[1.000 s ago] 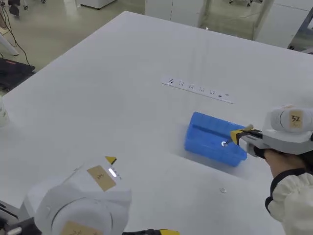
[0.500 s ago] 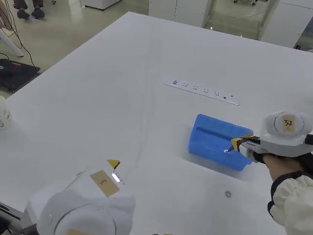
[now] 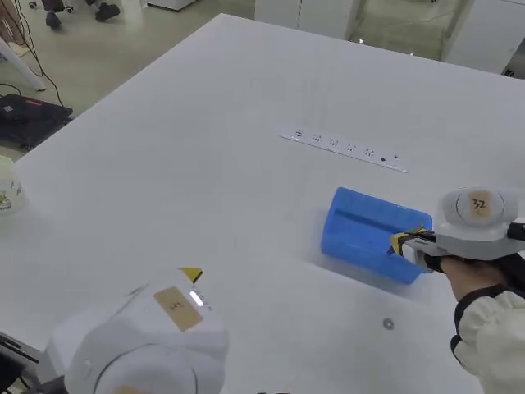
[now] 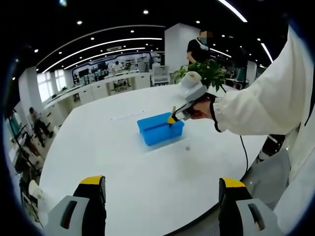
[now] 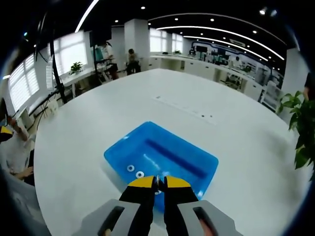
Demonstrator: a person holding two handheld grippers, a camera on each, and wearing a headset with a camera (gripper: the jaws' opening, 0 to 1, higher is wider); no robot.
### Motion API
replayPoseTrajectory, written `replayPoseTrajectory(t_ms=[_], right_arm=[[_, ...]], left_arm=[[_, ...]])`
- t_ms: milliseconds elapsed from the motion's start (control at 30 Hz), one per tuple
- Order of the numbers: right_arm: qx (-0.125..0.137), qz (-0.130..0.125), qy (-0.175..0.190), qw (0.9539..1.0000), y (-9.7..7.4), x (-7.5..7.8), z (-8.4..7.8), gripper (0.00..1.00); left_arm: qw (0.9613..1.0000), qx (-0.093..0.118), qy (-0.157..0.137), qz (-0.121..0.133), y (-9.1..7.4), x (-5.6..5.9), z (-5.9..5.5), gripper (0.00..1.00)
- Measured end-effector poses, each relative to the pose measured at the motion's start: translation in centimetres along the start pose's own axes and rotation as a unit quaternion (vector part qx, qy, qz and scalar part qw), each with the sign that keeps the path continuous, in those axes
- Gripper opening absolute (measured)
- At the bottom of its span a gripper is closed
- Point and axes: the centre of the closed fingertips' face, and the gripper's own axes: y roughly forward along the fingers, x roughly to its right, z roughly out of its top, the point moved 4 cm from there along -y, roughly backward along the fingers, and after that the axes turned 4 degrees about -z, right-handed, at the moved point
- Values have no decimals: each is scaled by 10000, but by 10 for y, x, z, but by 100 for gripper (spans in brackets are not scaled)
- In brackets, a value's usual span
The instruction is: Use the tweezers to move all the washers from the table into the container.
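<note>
two washers [image 5: 130,168] in container [image 5: 183,158], third washer [image 3: 388,324] outside

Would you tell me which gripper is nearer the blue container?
Right. The right gripper, shut on tweezers, hangs over the blue container; the left gripper is far back across the table.

Head view looks down; all three share the container [image 3: 354,232].

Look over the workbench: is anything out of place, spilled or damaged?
One washer lies alone on the white table, outside the blue container, where two washers already sit. Nothing looks spilled or damaged.
</note>
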Motion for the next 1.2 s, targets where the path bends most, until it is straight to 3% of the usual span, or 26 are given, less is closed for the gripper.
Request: replayPoseTrajectory(t_ms=[567,967,1200], right_arm=[[-17,2,1,10000,2,2,-1,3],[480,-37,-36,9988,-31,0,16,3],[582,31,-1,9983,-50,-6,13,3]], left_arm=[[10000,-57,-4,-1,2,0,-1,97],[9999,39,58,94,0,-1,4,97],[9998,131,68,123,-4,-1,7,98]])
